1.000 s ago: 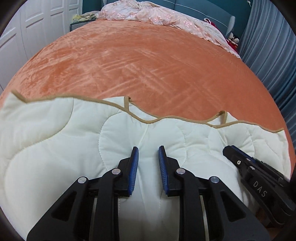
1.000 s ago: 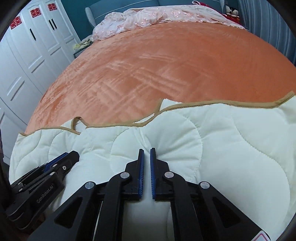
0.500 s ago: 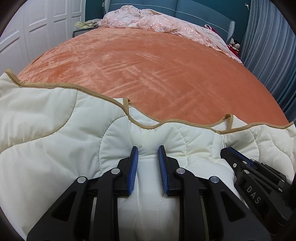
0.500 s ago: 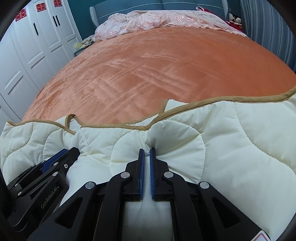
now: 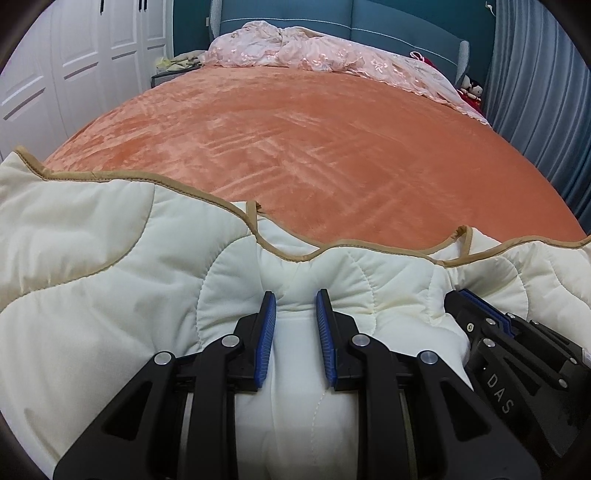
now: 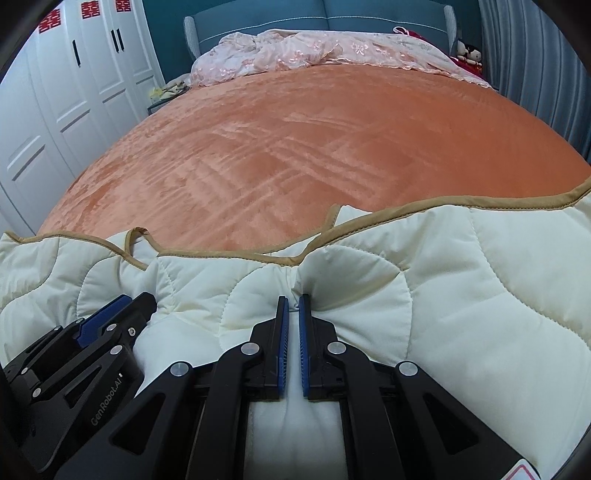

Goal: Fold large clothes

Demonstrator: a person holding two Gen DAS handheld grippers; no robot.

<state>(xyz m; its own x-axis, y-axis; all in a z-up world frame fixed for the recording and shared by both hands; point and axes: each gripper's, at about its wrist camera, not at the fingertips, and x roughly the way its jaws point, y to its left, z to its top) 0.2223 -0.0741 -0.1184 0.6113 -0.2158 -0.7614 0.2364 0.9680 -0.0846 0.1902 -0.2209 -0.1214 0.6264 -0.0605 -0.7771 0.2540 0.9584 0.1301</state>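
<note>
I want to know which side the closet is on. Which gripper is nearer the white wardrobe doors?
Left. The left gripper grips the cream quilt on the side toward the wardrobe doors; the right gripper grips it beside the left, farther from them.

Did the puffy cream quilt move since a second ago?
Yes. The cream quilted cover, pinched by both tools, has risen: its tan edge now hides more of the orange bedspread, and the blue headboard shows fuller.

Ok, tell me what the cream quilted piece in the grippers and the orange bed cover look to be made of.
Cream quilted piece: smooth matte woven shell, likely cotton or polyester, over soft padding; it puffs between curved stitch lines, and tan binding tape edges it.

Orange bed cover: plush velvet or fleece, probably synthetic; its sheen shows lighter and darker brush streaks where the nap lies differently.
</note>
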